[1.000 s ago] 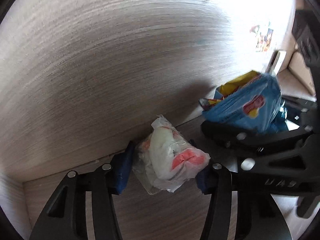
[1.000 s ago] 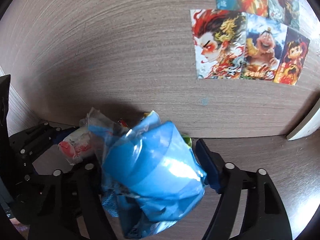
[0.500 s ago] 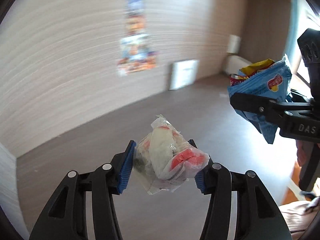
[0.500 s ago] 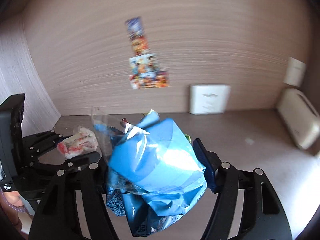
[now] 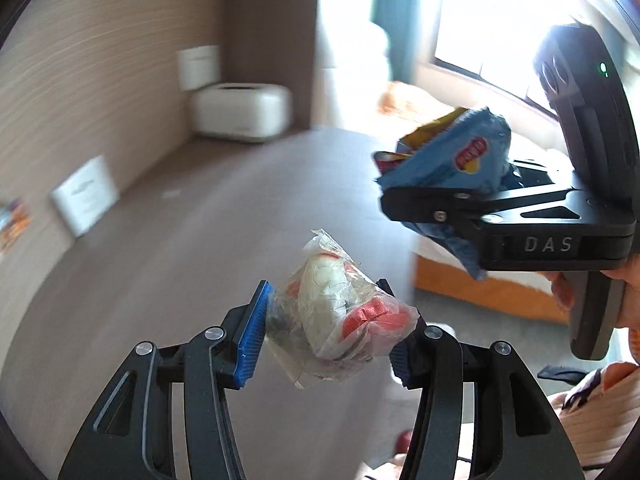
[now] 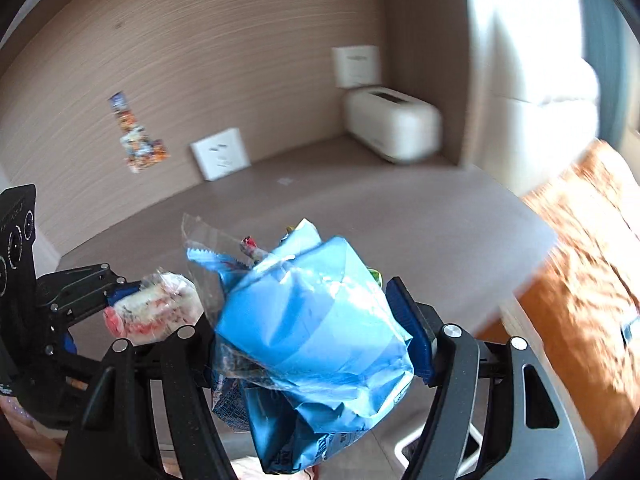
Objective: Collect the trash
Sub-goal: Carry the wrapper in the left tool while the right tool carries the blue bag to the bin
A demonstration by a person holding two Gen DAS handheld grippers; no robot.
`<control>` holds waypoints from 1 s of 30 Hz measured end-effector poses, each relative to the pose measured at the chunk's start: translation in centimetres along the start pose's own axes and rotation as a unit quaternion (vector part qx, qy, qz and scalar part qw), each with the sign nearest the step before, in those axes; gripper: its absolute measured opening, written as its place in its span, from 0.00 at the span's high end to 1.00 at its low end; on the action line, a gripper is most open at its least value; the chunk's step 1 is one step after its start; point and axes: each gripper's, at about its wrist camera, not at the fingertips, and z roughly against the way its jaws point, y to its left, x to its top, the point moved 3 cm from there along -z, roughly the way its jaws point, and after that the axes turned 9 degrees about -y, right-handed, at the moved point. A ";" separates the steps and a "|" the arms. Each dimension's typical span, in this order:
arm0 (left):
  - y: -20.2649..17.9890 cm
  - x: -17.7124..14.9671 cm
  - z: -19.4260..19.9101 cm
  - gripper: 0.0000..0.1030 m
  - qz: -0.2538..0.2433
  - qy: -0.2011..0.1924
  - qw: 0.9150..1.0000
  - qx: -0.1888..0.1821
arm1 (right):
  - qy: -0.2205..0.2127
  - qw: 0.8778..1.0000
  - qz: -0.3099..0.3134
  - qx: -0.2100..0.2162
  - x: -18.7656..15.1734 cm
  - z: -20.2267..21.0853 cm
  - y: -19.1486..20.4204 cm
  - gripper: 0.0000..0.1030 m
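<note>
Both claws loaded w/ trash, so pickup looks done on my end. My left gripper (image 5: pixel 326 320) is clamped on a crumpled clear plastic wrapper w/ white and red print (image 5: pixel 340 312), blue pads pressing it from both sides, held in the air above the brown desk top (image 5: pixel 200 240). My right gripper (image 6: pixel 312 332) is clamped on a bunch of crinkled blue snack bags (image 6: pixel 316 332), w/ a clear wrapper and a bit of yellow and red packaging poking out the top; it's a fat bundle, so the jaws stand fairly wide but the pads are on it.

Desk surface as far as I see it: no loose trash left. What's there is a white rounded box (image 6: pixel 394 128) at the back corner, a white card (image 6: pixel 220 158) leaning on the wood-grain wall, and cartoon stickers (image 6: pixel 138 140) on that wall. Some parts are blurred, so I can't rule out small scraps.

Left to do, I reckon: carry both loads to a bin and drop them. No bin clearly in view. There's a white rim-like thing (image 6: pixel 412 450) low btw the right fingers, can't tell what it is. Orange bedding (image 6: pixel 580 260) sits to the right.
</note>
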 end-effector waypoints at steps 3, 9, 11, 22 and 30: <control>-4.7 0.6 -2.5 0.50 -0.032 0.010 0.998 -0.059 | -0.001 0.999 -0.029 -0.031 -1.9 2.7 -3.4 0.32; -13.7 0.0 -6.8 0.50 -0.093 0.051 0.983 -0.151 | 0.012 0.992 -0.078 -0.096 -6.2 7.3 -9.8 0.32; -16.5 -0.6 -7.9 0.50 -0.109 0.063 0.977 -0.172 | 0.021 0.989 -0.096 -0.113 -7.9 8.5 -12.0 0.32; -22.5 -5.0 -16.7 0.50 -0.170 0.138 0.946 -0.240 | 0.075 0.966 -0.178 -0.172 -16.5 7.9 -20.0 0.32; -24.6 -15.2 -26.4 0.50 -0.175 0.189 0.930 -0.262 | 0.119 0.946 -0.224 -0.200 -26.4 0.0 -25.9 0.31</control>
